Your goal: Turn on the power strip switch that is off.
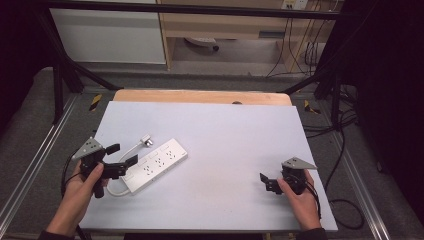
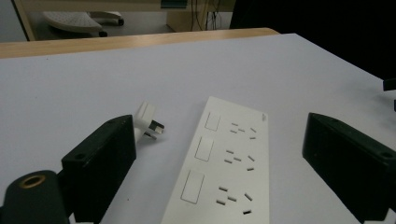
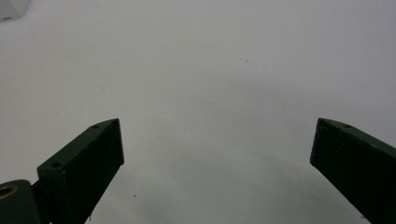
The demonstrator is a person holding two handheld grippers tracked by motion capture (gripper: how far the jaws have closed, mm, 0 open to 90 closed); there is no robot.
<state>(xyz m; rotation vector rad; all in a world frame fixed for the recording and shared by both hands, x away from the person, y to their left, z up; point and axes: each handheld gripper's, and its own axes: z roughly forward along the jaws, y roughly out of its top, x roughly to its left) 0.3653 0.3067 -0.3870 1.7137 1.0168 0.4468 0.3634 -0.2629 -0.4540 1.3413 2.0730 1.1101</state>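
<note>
Barely started, I'd say: the power strip lies on the bench with its plug loose beside it. Left gripper hovers at the strip, fingers apart; right gripper waits well apart, fingers apart too.

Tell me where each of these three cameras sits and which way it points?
High view: above the person's side, looking forward and down on the table; both forearms, left gripper and right gripper show.
Left gripper view: rides the left gripper, looking along its open jaws at the power strip and plug.
Right gripper view: rides the right gripper, jaws open over bare tabletop.
Shared: the high and left gripper views both show strip and plug.
</note>
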